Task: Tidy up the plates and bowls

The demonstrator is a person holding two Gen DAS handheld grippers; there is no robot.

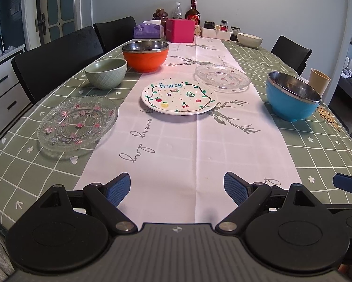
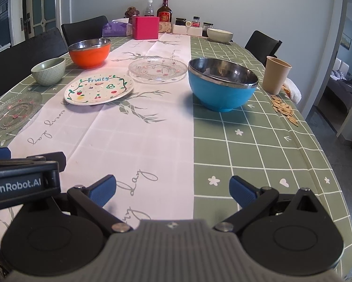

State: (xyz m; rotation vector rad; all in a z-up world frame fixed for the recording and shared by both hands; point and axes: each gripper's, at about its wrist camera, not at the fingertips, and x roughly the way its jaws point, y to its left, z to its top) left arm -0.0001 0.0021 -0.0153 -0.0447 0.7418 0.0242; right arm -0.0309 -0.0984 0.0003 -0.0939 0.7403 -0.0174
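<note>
My left gripper (image 1: 177, 189) is open and empty over the near end of the white runner. My right gripper (image 2: 172, 191) is open and empty beside it, to the right. Ahead lie a white "Fruity" plate (image 1: 178, 95) (image 2: 98, 89), a clear glass plate (image 1: 77, 123) (image 2: 12, 115) near left, and another glass plate (image 1: 222, 78) (image 2: 157, 69) farther back. A green ceramic bowl (image 1: 106, 73) (image 2: 48, 71) and an orange steel-lined bowl (image 1: 145, 56) (image 2: 89, 52) stand at the left. A blue steel-lined bowl (image 1: 292, 95) (image 2: 222, 84) stands at the right. A cream bowl (image 1: 249, 40) (image 2: 219, 34) sits far back.
A tan paper cup (image 2: 276, 74) and scattered seeds (image 2: 284, 110) lie near the right table edge. A pink box (image 1: 180, 30), a tissue pack (image 1: 149, 30), bottles (image 1: 192, 13) and jars crowd the far end. Black chairs (image 1: 56, 54) line the left side; one chair (image 2: 263, 45) stands at the right.
</note>
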